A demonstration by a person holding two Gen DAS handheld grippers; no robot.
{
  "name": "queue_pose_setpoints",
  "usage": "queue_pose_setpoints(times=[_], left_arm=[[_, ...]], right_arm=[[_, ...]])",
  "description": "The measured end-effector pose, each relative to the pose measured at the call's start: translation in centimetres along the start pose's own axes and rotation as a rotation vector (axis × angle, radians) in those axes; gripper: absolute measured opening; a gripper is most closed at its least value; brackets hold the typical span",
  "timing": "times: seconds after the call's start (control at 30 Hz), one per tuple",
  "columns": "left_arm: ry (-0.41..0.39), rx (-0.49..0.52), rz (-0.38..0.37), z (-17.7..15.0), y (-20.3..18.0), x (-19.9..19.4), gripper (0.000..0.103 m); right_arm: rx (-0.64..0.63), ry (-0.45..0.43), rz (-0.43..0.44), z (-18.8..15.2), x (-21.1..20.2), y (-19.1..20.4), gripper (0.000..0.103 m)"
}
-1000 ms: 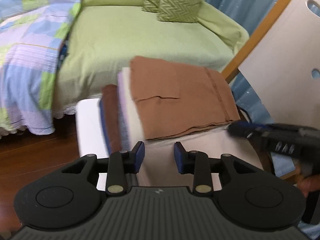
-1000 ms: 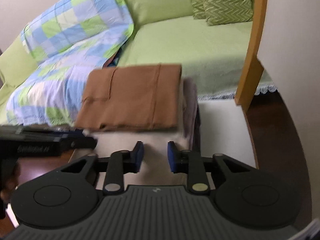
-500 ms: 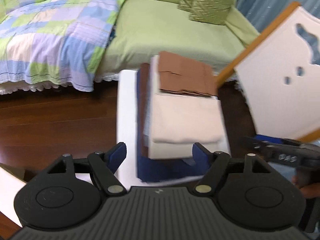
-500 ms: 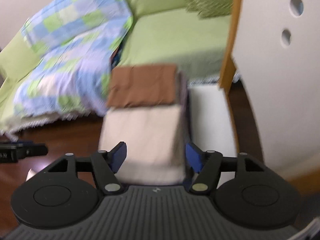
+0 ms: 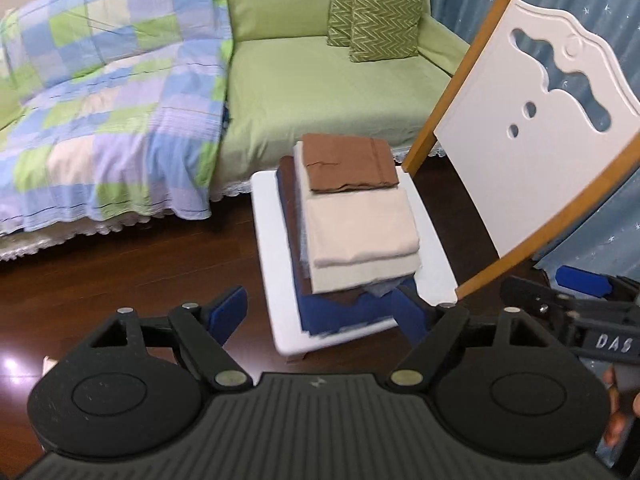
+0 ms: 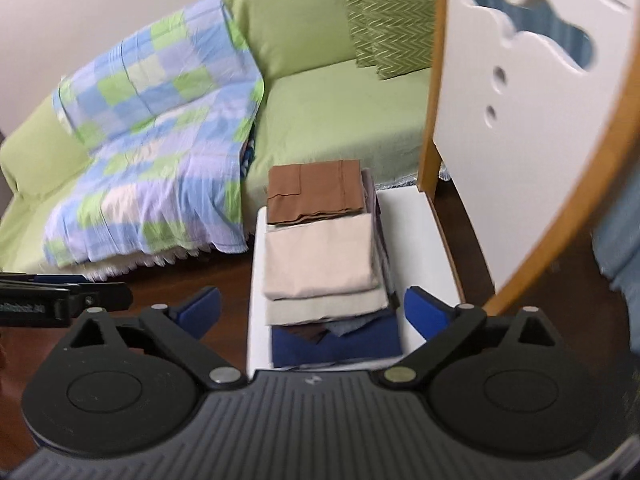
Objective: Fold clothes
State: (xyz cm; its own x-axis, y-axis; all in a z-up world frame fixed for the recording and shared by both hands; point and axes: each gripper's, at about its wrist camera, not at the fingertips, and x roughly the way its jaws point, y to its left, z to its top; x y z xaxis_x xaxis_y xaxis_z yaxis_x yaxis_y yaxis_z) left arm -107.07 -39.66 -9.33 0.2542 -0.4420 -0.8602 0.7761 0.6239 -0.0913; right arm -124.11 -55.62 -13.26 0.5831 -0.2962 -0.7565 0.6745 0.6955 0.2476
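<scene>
A stack of folded clothes sits on a white chair seat [image 5: 268, 248] [image 6: 416, 240]. On top lie a folded brown garment [image 5: 348, 162] [image 6: 316, 192] at the far end and a folded beige garment [image 5: 360, 228] [image 6: 320, 258] nearer me. Dark blue fabric [image 5: 340, 312] [image 6: 340, 346] lies at the bottom. My left gripper [image 5: 324, 312] is open and empty, held back above the near edge of the seat. My right gripper [image 6: 312, 308] is open and empty, also held back above the stack. The right gripper also shows in the left wrist view [image 5: 576, 308].
The white chair back with a wooden rim [image 5: 532, 128] [image 6: 520, 120] stands to the right. A green sofa [image 5: 320, 80] [image 6: 340, 120] with a checked quilt [image 5: 108, 120] [image 6: 160, 152] and zigzag cushions [image 5: 376, 12] lies behind. Dark wooden floor [image 5: 120, 280] surrounds the chair.
Both grippers have opened wide and pulled back and up from the stack. The folded brown and beige garments stay on the chair.
</scene>
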Motion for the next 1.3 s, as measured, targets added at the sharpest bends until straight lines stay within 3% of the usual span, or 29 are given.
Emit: queue_pose_setpoints(times=[0.17,0.33,0.5,0.67,0.9,1.1,1.3], left_arm=[[-0.007,-0.017,0.052,-4.1,0.2,-4.5,0.083],[-0.065,0.000,0.082,-5.9,-0.8,-7.9,0.084],[-0.094,-0.057,0.126,-7.0,-1.9,-9.7,0.085],[-0.115,-0.122,0.137,-7.4,-4.7,-9.7,0.085],[-0.080,-0.168,0.129,-7.4,-10.1,-8.1,0.085],[-0.071,-0.190,0.191,-7.4,-13.0,-8.7,0.085],[-0.085,-0.251,0.263,-7.5,-13.1,-10.4,0.085]], right_arm=[[-0.036,-0.063,-0.029,-3.2,-4.4,3.2,0.101],[-0.059,-0.208,-0.043,-4.0,-9.5,4.8,0.102],[-0.081,-0.319,-0.040,-4.4,-13.0,5.1,0.102],[-0.058,-0.268,0.029,-4.0,-14.6,2.3,0.102],[-0.041,-0.206,0.078,-3.3,-17.5,-3.3,0.102],[-0.068,-0.118,0.112,-3.0,-17.1,-6.0,0.102],[-0.072,-0.074,0.188,-2.4,-16.1,-6.8,0.102]])
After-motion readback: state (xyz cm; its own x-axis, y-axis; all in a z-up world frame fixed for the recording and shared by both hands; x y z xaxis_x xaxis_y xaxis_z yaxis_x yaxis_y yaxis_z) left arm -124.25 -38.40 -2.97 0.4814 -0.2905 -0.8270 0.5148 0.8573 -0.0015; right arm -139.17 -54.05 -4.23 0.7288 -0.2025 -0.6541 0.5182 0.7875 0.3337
